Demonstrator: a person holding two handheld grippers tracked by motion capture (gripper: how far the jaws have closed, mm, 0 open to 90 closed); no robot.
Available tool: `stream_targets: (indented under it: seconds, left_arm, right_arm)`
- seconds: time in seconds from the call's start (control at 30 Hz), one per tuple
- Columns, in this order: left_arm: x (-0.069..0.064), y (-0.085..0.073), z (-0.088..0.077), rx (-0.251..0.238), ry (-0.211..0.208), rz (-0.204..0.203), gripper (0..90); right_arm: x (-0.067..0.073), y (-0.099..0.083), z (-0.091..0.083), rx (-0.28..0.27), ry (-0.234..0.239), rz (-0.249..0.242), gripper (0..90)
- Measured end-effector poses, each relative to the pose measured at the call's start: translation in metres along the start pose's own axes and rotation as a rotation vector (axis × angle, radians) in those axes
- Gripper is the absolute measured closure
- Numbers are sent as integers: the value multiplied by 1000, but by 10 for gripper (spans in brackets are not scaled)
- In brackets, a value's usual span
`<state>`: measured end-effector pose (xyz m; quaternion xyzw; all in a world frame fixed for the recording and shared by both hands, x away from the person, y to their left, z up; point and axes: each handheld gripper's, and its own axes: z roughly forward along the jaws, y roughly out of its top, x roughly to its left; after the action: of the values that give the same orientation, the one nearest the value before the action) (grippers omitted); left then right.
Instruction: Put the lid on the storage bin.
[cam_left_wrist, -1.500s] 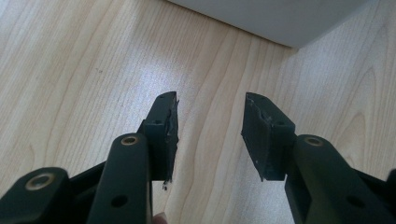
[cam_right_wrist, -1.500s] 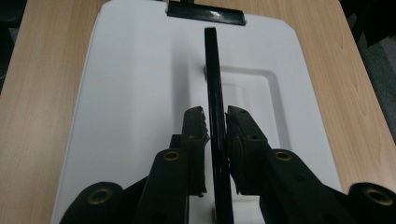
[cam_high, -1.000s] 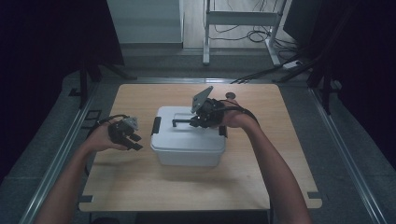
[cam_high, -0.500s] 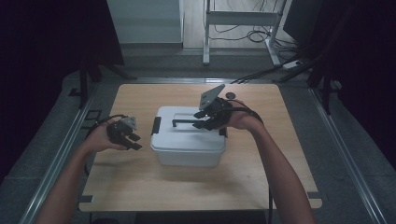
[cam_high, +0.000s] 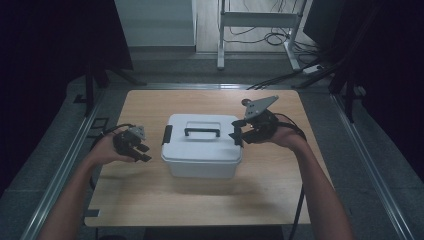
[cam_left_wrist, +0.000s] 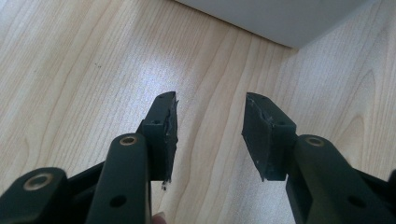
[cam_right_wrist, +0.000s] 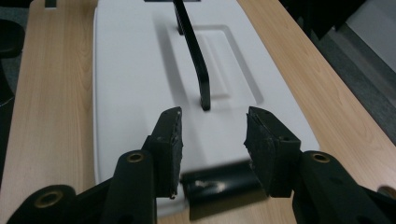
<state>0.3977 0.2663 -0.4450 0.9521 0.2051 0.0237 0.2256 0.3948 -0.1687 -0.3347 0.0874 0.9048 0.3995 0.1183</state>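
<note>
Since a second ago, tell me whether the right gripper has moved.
Yes. The right gripper has slid rightward off the lid handle to the white box's right-end latch, its jaws opening.

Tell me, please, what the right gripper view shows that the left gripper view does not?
The right gripper view alone shows the white box's lid, its black handle and a black side latch between the open jaws of the right gripper. The left gripper view alone shows the open left gripper over bare wood. Both share the wooden table and part of the box.
</note>
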Motion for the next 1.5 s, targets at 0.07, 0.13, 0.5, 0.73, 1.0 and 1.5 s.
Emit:
stream_targets:
  seconds: [0.07, 0.13, 0.5, 0.73, 1.0, 1.5]
  left_arm:
    - [0, 0, 0, -3, 1, 0, 556]
    - [-1, 0, 2, -4, 0, 0, 556]
    - [-1, 2, 3, -11, 5, -6, 555]
    - [-2, 0, 7, -22, 0, -9, 555]
    - [-1, -2, 8, -19, -2, -6, 555]
    - [-1, -5, 10, -29, 2, -15, 555]
  right_arm:
    - [1, -8, -6, -3, -15, 11, 555]
    - [0, -21, -14, -12, -35, 39, 555]
    - [-2, -71, -33, -49, -106, 134, 555]
    - [0, -107, -32, -67, -130, 208, 555]
    - [6, -134, -22, -69, -145, 261, 555]
    - [10, -152, -7, -56, -163, 296, 545]
